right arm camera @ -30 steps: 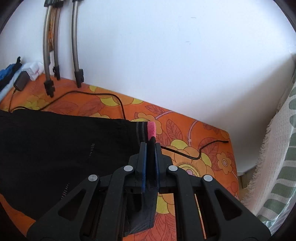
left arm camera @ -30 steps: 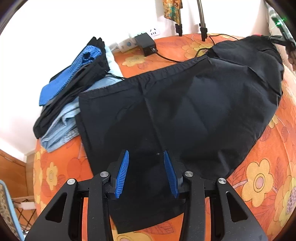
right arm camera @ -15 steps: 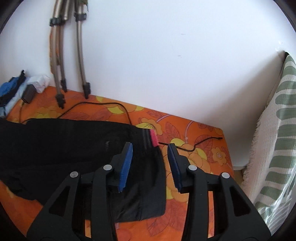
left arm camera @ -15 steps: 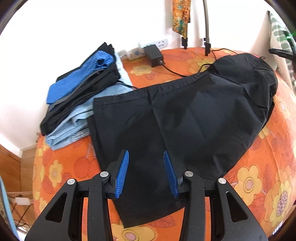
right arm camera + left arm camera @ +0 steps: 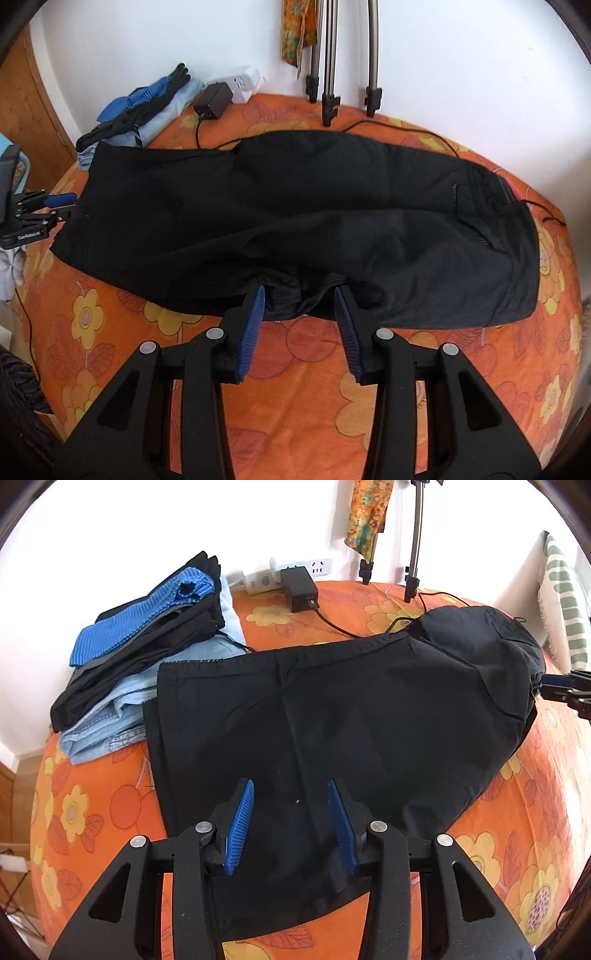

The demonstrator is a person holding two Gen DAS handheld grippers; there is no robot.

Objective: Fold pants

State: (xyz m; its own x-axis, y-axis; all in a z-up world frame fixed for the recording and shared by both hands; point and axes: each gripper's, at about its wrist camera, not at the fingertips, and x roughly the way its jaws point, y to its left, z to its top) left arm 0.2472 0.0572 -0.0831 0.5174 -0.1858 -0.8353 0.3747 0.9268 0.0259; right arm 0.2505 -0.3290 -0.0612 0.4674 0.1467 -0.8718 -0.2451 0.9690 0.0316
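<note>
Pants (image 5: pixel 369 709) flat on surface (image 5: pixel 295 406); left gripper (image 5: pixel 291 794) and right gripper (image 5: pixel 299 295) jaws apart, holding nothing.

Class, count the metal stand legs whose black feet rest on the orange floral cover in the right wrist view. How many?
3. All stand at the far edge by the wall: left leg, middle leg and right leg. More may be hidden above the frame.
</note>
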